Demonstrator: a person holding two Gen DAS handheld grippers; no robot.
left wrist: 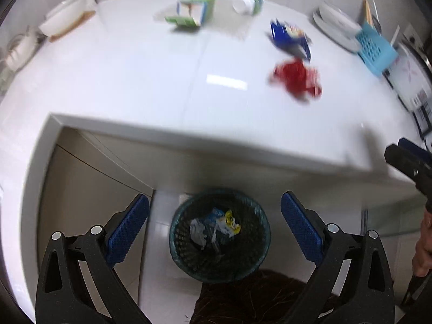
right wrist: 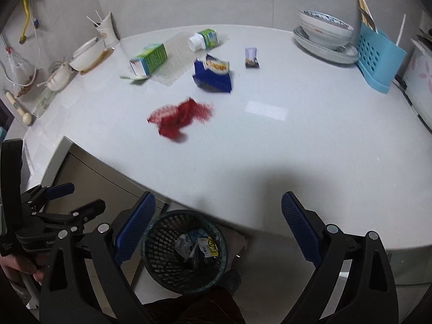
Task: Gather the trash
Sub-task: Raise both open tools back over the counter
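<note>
Both grippers hang above the bin [left wrist: 220, 236], which stands on the floor under the counter [left wrist: 135, 81] edge. The left gripper [left wrist: 214, 228] has its fingers spread wide with nothing between them; the right gripper [right wrist: 217, 229] is equally wide and empty. In the bin lie crumpled wrappers [right wrist: 195, 247]. On the counter remain a red wrapper [right wrist: 179, 117], a blue packet [right wrist: 213, 74], a green carton [right wrist: 149, 59], a small bottle [right wrist: 203, 40] and, perhaps, a small sachet [right wrist: 252, 58].
</note>
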